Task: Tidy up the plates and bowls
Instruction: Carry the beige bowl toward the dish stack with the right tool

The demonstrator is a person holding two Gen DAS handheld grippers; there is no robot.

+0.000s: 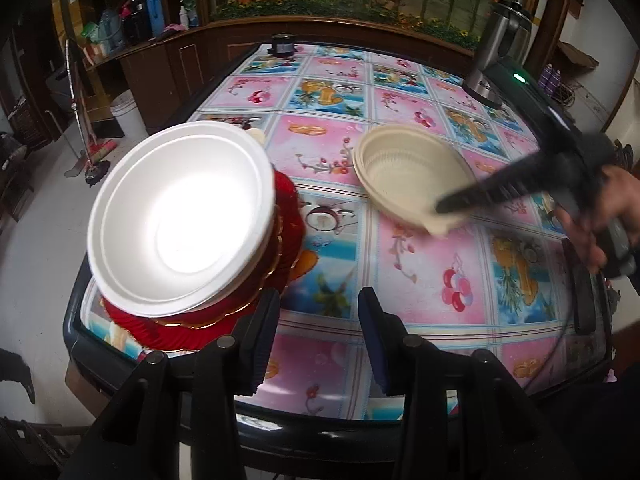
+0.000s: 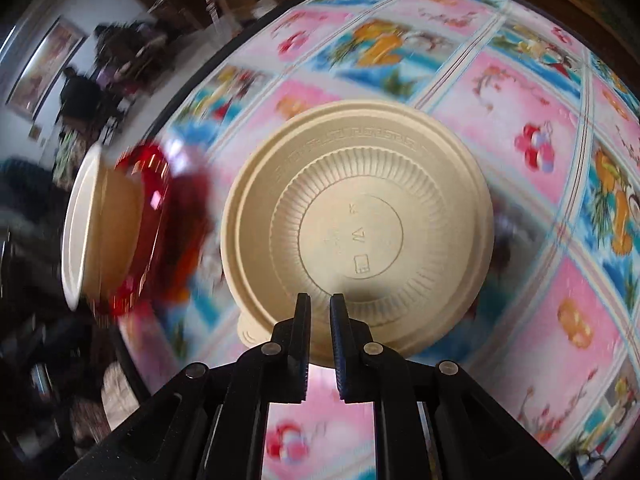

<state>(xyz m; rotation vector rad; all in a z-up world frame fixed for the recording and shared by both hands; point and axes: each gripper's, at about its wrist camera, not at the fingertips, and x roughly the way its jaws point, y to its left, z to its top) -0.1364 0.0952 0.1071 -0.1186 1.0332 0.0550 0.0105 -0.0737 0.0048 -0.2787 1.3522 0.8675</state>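
A beige ribbed bowl (image 1: 408, 172) is tilted above the table, gripped at its near rim by my right gripper (image 1: 444, 208). In the right wrist view I see the bowl's underside (image 2: 360, 232) with my right gripper (image 2: 320, 300) shut on its rim. A white bowl (image 1: 180, 220) sits on a stack of red plates (image 1: 188, 328) at the table's left corner. It also shows in the right wrist view (image 2: 80, 224) with the red plates (image 2: 160, 220), blurred. My left gripper (image 1: 318, 300) is open and empty, near the front edge, right of the stack.
The table (image 1: 420, 280) has a pink and blue patterned cloth. A steel kettle (image 1: 500, 52) stands at the back right and a small black item (image 1: 284, 44) at the far edge. A white bucket (image 1: 128, 112) and a mop (image 1: 92, 160) are on the floor left.
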